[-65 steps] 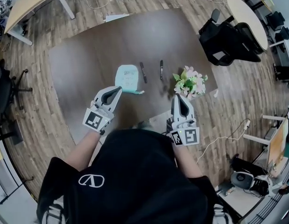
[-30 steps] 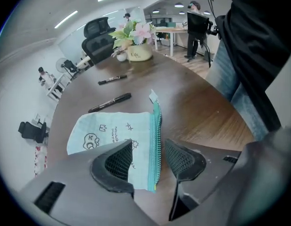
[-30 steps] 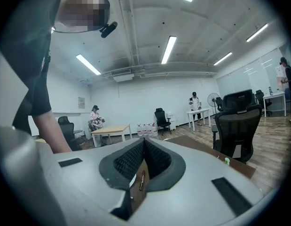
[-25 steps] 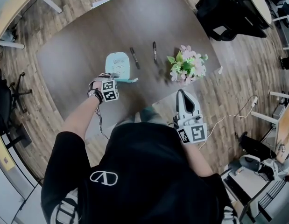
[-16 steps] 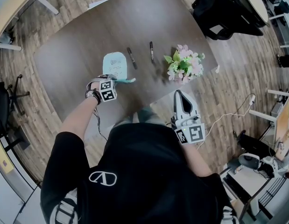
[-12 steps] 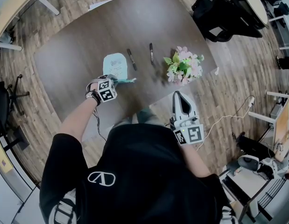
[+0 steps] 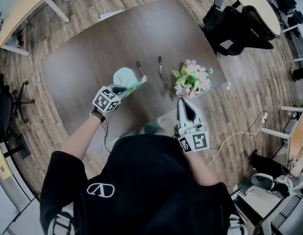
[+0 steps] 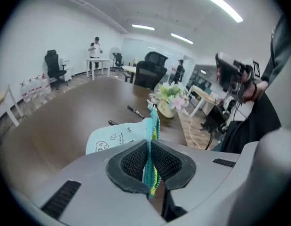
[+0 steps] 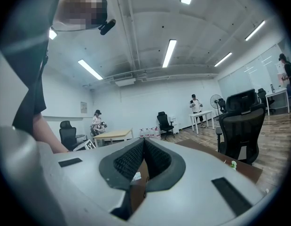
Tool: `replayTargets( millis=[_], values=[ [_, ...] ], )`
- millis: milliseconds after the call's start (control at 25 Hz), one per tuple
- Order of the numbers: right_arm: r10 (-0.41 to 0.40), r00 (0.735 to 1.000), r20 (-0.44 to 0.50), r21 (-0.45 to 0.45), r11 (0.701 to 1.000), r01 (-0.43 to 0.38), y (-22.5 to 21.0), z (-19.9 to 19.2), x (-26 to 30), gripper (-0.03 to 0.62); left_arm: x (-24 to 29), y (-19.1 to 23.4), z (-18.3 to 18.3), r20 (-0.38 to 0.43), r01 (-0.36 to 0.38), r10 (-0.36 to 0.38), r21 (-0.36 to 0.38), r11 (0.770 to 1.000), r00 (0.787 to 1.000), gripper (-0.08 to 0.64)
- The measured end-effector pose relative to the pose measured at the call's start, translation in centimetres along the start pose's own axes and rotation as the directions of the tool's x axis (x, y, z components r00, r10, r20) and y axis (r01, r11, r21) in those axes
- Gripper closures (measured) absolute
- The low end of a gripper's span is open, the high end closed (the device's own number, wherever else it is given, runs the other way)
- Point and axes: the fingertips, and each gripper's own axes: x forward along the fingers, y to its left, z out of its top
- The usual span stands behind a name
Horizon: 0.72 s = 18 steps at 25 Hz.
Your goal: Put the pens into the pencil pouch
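Note:
A pale teal pencil pouch [image 7: 123,76] with small drawings hangs tilted above the dark table [image 7: 87,43]. My left gripper [image 7: 128,88] is shut on its teal-and-yellow zipper edge. In the left gripper view that edge [image 8: 151,140] stands pinched between the pads of the left gripper [image 8: 150,149], whose jaws have just been closing on it. Two black pens [image 7: 140,68] [image 7: 160,66] lie on the table just beyond the pouch, apart from each other. My right gripper [image 7: 183,103] is held level near the table's front edge, shut and empty, as the right gripper view [image 9: 143,147] shows.
A pot of pink and white flowers [image 7: 193,80] stands right of the pens, just ahead of my right gripper. Black office chairs [image 7: 239,28] stand beyond the table's right end. A light wooden desk [image 7: 24,9] is at the far left.
My left gripper has closed on the pouch's zipper edge, rolled over and risen, lifting the pouch off the table on that side. The right gripper has stayed put.

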Motion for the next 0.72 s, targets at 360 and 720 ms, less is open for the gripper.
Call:
replayTargets(
  millis=[360, 720],
  values=[
    [0.028, 0.999, 0.022, 0.016, 0.999, -0.029, -0.1, 0.3, 0.5, 0.594, -6.0, -3.0, 6.3, 0.336, 0.050, 0.096, -0.400, 0.915, 0.937, 0.535],
    [0.056, 0.998, 0.023, 0.011, 0.998, -0.056, -0.4, 0.5, 1.4, 0.594, -9.5, -4.2, 9.1, 0.509, 0.112, 0.229, -0.555, 0.825, 0.830, 0.536]
  ],
)
